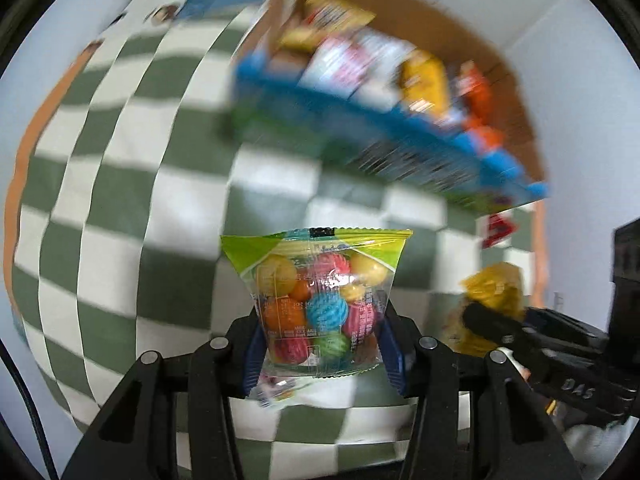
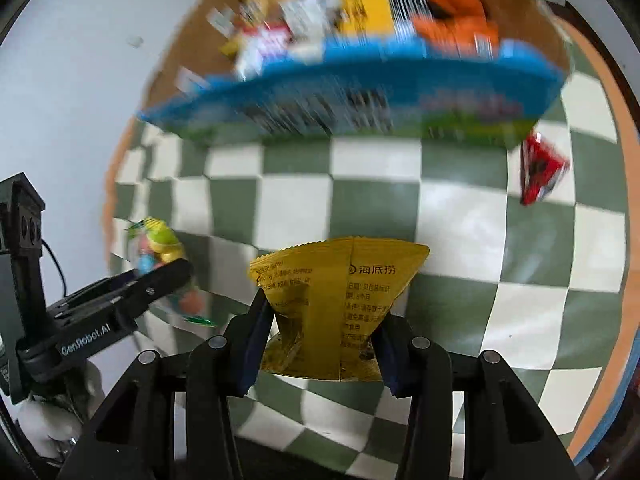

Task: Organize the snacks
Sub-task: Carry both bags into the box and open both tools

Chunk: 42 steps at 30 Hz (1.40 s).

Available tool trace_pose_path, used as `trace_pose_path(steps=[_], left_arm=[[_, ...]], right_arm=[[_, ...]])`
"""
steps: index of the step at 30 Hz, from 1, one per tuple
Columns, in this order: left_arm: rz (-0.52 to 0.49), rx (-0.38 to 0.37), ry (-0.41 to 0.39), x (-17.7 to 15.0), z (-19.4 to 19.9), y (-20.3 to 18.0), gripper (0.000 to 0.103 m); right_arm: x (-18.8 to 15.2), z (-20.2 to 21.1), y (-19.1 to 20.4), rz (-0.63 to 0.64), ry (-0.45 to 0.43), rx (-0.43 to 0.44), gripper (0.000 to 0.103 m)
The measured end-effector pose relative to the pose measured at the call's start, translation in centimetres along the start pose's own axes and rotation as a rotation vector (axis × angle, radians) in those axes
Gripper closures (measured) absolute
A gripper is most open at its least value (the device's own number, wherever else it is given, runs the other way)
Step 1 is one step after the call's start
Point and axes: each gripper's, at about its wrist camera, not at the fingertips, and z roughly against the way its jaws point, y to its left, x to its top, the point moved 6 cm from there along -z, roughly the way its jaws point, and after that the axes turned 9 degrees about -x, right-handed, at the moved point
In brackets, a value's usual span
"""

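Your left gripper has the clear candy bag pinched at its lower half, blue pads pressed into both sides, round sweets in orange, blue, pink, green and yellow showing through the film. The bag stands upright between the fingers, its green crimped top edge uppermost, lifted clear of the checkered cloth. Taking the cardboard box as your landmark: in the left wrist view the candy bag sits below the box's blue printed front wall, apart from it.

Your right gripper is clamped on the yellow packet, squeezing its waist so the top fans out wide, printed text facing the camera. It too hangs below the box in the right wrist view, not touching it.

Each gripper shows up in the other's view: the right one with its yellow packet off to the lower right of the box, the left one with the candy bag to the box's lower left.

The box is blurred, but it is packed with snack packs in yellow, white and orange. 1 red packet lies on the cloth just below the box's right-hand corner.
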Motion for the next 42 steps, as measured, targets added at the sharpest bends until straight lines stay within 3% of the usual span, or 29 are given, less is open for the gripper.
trace_pose_path(steps=[7, 8, 12, 19, 29, 30, 31, 33, 35, 42], left_arm=[[-0.137, -0.065, -0.094, 8.7, 4.5, -6.4, 0.057], [-0.157, -0.053, -0.096, 10.0, 4.6, -7.0, 0.057], [-0.206, 0.022, -0.071, 14.6, 2.9, -7.7, 0.057], [-0.21, 0.168, 0.062, 20.0, -2.1, -4.4, 0.057], [-0.155, 0.248, 0.228, 20.4, -7.4, -0.8, 0.053], [-0.144, 0.255, 0.239, 20.2, -7.8, -0.7, 0.053], [-0.14, 0.248, 0.242, 20.1, -8.0, -0.7, 0.051], [-0.141, 0.224, 0.238, 20.0, -8.3, -1.0, 0.027], [-0.137, 0.214, 0.225, 19.9, -8.2, -1.2, 0.019], [-0.095, 0.164, 0.168, 19.2, -7.8, -2.1, 0.016]], right_arm=[[4.6, 6.9, 1.3, -0.038, -0.139, 0.056, 0.053], [5.9, 6.4, 2.5, -0.043, -0.153, 0.049, 0.053], [10.4, 7.4, 1.3, -0.057, -0.195, 0.009, 0.053], [15.9, 3.6, -0.1, -0.071, -0.146, -0.067, 0.053], [16.6, -3.7, -1.4, -0.083, 0.009, -0.109, 0.051], [16.4, -4.5, -1.5, -0.082, 0.038, -0.114, 0.042], [16.2, -5.2, -1.7, -0.078, 0.064, -0.13, 0.02], [16.0, -5.9, -2.0, -0.079, 0.076, -0.152, 0.004], [15.8, -6.2, -2.3, -0.071, 0.08, -0.173, 0.004], [15.6, -5.8, -2.9, -0.07, 0.047, -0.222, 0.004]])
